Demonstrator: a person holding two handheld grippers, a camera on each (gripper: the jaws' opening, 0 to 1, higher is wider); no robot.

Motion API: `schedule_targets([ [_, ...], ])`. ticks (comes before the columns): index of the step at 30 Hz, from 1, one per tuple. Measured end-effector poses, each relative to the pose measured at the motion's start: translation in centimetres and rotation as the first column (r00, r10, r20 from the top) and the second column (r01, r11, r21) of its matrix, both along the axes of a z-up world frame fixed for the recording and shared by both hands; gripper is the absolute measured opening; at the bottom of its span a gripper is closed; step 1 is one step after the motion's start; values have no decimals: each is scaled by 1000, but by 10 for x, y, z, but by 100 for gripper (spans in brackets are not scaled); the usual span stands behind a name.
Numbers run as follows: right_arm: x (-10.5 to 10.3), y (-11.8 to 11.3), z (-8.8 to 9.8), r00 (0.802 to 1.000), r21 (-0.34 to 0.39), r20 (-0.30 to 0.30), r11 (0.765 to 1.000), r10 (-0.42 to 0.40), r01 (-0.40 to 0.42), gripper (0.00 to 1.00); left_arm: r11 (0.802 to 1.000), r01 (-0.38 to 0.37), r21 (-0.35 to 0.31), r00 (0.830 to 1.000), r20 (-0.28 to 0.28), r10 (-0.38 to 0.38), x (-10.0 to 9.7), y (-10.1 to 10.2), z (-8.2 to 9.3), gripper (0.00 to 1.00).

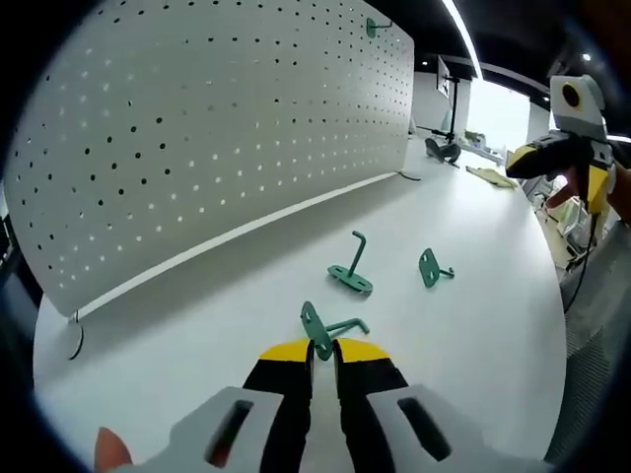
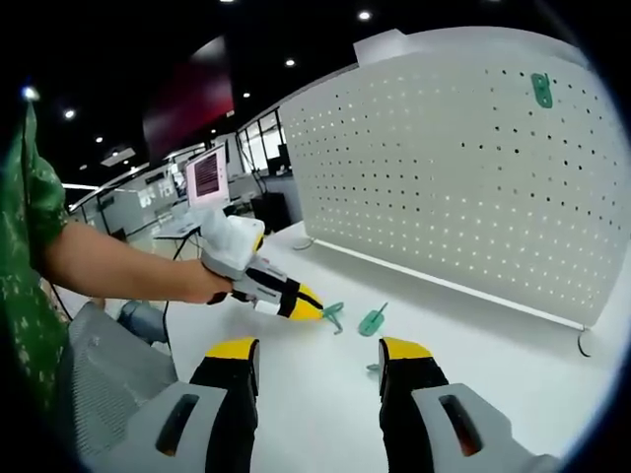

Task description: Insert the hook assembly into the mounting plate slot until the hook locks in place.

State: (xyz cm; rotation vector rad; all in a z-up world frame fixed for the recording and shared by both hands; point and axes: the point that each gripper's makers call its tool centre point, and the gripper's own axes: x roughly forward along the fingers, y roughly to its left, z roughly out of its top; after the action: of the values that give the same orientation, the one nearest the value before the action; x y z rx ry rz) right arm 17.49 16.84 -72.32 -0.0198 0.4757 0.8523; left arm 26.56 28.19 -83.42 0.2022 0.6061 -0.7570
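Left gripper (image 1: 322, 357) has its jaws drawn nearly together on a green hook (image 1: 320, 330), pinching its flat base plate at the tips; the hook's bent rod runs off to the right of the jaws, roughly level with the white tabletop (image 1: 473, 296). Right gripper (image 2: 320, 367) stands wide open with nothing between its jaws, held well back from the work. Two further green hooks lie loose on the table: one (image 1: 351, 269) just beyond the held piece with its rod standing up, another (image 1: 432, 267) to its right. Pegboard (image 1: 217, 128), the mounting plate, stands upright ahead and to the left of the left gripper, well apart, one hook (image 2: 541, 89) already hanging high on it. Judgement: the left hand is nearer and must carry the piece forward, plate facing the holes.
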Motion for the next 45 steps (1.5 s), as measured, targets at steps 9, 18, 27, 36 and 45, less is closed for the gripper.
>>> schedule_targets([
  [9, 0, 0, 0, 1000, 1, -5, 1000, -1, 1, 49, 1000, -21, 3, 1000, 13, 21, -2, 4, 1, 8],
  [18, 0, 0, -1, 1000, 1, -10, 1000, -4, 4, 49, 1000, -3, 8, 1000, 26, 3, -5, 1, 2, 5],
  [27, 0, -3, -2, 1000, 1, -13, 1000, -12, 12, 49, 1000, -3, 12, 999, 32, 3, -2, -1, 0, 6],
  [36, 2, -5, -2, 1000, 2, -15, 1000, -20, 20, 48, 1000, -9, 21, 999, 42, 8, 2, 0, -1, 4],
  [45, 2, -4, -1, 1000, 0, -11, 1000, -18, 18, 48, 1000, -10, 21, 999, 35, 9, 2, 1, 0, 2],
])
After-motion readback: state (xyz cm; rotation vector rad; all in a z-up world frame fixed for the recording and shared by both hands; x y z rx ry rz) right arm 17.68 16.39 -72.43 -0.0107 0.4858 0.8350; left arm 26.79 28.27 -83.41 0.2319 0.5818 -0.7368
